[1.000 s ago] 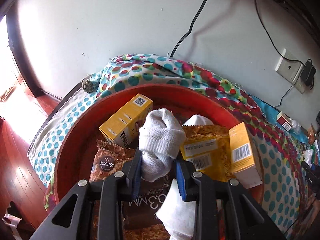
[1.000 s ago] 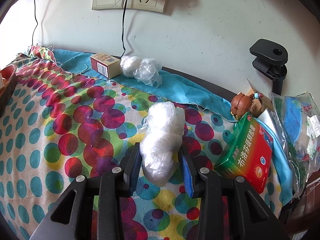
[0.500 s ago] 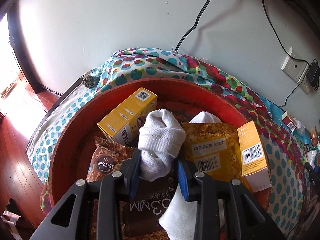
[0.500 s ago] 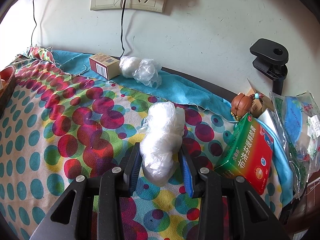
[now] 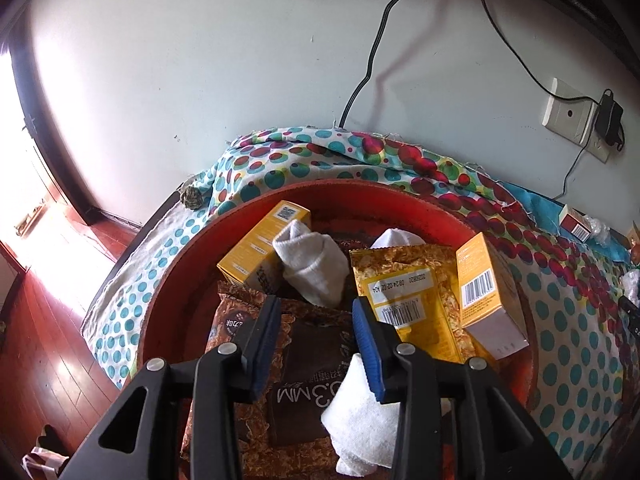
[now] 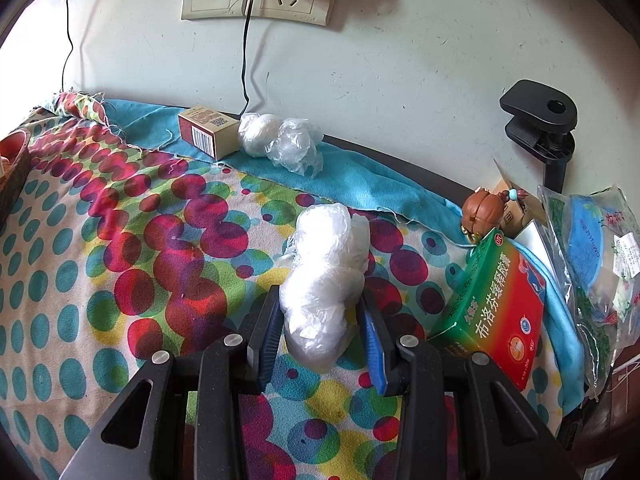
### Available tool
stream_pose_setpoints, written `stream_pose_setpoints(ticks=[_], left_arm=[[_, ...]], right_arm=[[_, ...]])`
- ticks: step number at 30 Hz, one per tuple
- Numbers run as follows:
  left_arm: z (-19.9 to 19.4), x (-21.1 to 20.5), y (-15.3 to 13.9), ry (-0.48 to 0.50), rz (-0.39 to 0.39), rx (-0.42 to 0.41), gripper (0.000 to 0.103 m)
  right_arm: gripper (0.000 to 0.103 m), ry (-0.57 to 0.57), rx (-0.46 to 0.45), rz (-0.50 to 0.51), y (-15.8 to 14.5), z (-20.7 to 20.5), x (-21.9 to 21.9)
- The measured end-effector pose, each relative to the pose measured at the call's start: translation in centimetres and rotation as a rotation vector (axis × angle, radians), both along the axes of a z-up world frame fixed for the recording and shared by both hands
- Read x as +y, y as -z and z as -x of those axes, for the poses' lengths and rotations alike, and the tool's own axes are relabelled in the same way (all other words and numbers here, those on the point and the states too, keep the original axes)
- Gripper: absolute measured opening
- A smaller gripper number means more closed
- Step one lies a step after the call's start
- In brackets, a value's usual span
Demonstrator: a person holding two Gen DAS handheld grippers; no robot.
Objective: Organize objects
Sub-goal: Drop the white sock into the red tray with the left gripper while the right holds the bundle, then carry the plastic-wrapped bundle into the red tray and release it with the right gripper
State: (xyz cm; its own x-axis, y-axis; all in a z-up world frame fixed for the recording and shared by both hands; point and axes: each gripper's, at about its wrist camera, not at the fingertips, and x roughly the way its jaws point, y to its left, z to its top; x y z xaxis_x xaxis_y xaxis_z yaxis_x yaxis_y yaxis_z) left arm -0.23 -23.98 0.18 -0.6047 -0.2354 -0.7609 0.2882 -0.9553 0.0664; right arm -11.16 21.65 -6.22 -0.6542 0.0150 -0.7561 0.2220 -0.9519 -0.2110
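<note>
In the left wrist view, a red round basket holds two yellow boxes, snack packets, and a rolled white sock. My left gripper is open and empty just above and behind the sock. Another white sock lies under the right finger. In the right wrist view, my right gripper is shut on a white plastic-wrapped bundle over the spotted cloth.
A small red box and a second wrapped bundle lie by the wall. A green-red medicine box, a brown figurine, plastic bags and a black clamp are at the right. Cables hang from wall sockets.
My left gripper has opened and let go of the rolled sock, which now rests in the basket, and has pulled back up. The right gripper has not moved.
</note>
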Motion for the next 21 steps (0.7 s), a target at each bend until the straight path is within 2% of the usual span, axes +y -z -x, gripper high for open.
stream_pose_setpoints(ticks=[5, 11, 17, 21], left_arm=[[-1.5, 1.2, -0.8, 0.038, 0.013, 0.011, 0.042], [-3.9, 1.6, -1.3, 0.032, 0.004, 0.026, 0.042], [-7.0, 1.3, -2.0, 0.009, 0.025, 0.073, 0.042], [-8.2, 0.9, -2.3, 0.000, 0.009, 0.097, 0.043]], right_arm=[[0.035, 0.001, -0.001, 0.006, 0.0, 0.1, 0.0], [0.035, -0.004, 0.014, -0.007, -0.1, -0.1, -0.3], [0.035, -0.002, 0.073, 0.042, -1.0, -0.7, 0.6], [0.035, -0.052, 0.122, 0.079, -1.8, -1.9, 0.3]])
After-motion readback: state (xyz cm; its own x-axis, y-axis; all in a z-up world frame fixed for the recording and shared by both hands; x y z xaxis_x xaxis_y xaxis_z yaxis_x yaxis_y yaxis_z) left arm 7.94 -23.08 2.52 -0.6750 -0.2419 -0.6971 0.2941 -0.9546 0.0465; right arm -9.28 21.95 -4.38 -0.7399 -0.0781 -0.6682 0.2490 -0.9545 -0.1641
